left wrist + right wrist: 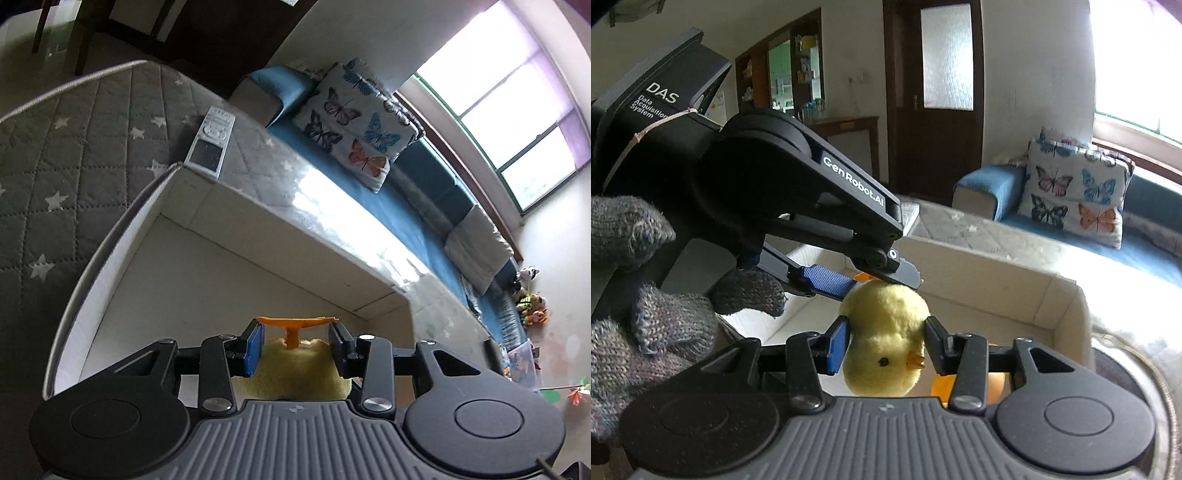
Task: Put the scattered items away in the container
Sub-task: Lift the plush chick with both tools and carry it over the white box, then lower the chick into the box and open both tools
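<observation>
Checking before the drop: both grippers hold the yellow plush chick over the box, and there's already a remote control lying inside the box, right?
Not quite. In the left wrist view the remote control lies outside the box, on the quilted cover behind its far corner. The rest holds.

A grey knitted glove [635, 332] grips a black hand-held gripper [862, 275] with blue, seemingly textured pads.

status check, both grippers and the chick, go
Left gripper and right gripper both shut on yellow plush chick, held upside down above open white box. Box looks empty. Remote beyond box, not in the way.
</observation>
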`<state>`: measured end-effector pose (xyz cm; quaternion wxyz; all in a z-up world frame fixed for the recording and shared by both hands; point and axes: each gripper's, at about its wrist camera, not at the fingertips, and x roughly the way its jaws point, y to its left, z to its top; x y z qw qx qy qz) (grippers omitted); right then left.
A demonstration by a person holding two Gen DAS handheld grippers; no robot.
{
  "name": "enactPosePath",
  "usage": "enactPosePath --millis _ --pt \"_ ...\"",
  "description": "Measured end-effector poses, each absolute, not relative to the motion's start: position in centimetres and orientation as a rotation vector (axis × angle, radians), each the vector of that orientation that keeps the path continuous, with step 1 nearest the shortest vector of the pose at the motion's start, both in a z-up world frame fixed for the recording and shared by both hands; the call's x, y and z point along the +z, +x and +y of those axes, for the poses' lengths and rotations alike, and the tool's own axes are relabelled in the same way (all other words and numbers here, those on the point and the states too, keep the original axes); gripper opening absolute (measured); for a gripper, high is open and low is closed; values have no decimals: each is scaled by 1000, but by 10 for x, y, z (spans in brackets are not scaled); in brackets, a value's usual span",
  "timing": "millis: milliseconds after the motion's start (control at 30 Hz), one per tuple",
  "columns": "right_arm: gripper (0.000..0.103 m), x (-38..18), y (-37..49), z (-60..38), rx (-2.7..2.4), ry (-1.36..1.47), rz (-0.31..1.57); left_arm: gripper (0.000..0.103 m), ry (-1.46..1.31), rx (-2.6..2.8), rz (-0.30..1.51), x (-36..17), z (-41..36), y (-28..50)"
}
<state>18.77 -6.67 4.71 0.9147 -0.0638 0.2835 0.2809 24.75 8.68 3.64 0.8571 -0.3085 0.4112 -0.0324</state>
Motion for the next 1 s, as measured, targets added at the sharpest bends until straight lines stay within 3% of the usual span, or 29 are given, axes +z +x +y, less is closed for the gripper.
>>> enactPosePath --millis 367,1000 --pt "43 26 185 -66 579 -152 651 41 -624 -48 938 9 85 261" --pt "42 34 180 -67 560 -165 650 41 -544 -5 832 40 89 240"
